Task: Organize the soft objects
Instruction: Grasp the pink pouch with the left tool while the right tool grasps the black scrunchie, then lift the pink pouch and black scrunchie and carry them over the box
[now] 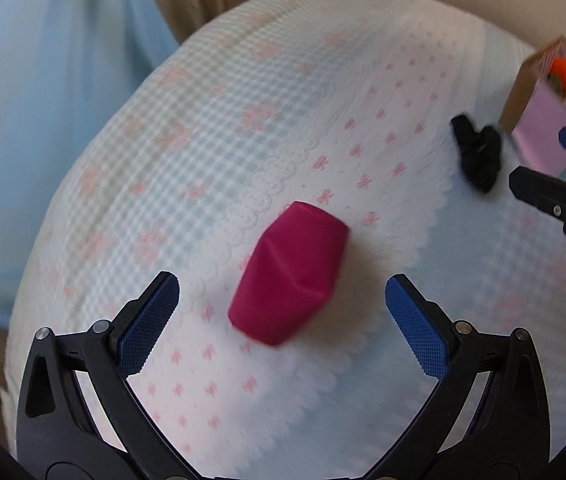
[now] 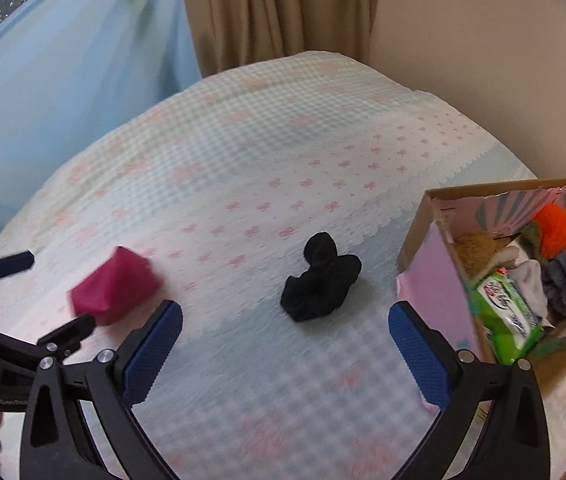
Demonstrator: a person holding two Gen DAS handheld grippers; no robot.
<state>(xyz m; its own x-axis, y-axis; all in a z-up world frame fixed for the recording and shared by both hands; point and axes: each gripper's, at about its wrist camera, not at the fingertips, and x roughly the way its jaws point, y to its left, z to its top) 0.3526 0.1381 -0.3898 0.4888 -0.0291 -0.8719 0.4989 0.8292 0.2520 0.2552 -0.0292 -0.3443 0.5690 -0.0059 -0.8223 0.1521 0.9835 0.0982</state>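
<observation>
A magenta soft block (image 1: 289,276) lies on the bed, just ahead of my left gripper (image 1: 283,292), which is open with its blue pads either side of the block and apart from it. The same block (image 2: 113,286) shows at the left of the right wrist view, with the left gripper (image 2: 43,296) beside it. A crumpled black cloth (image 2: 321,280) lies ahead of my open right gripper (image 2: 285,320), which holds nothing. The black cloth (image 1: 477,152) and the right gripper (image 1: 547,164) also show at the right of the left wrist view.
A cardboard box (image 2: 435,220) with pink lining stands on the bed at the right, holding an orange pompom (image 2: 553,230), a green wipes pack (image 2: 509,316) and grey cloth. The bedspread (image 2: 243,168) is checked with pink bows. Beige curtains (image 2: 279,8) and a wall lie behind.
</observation>
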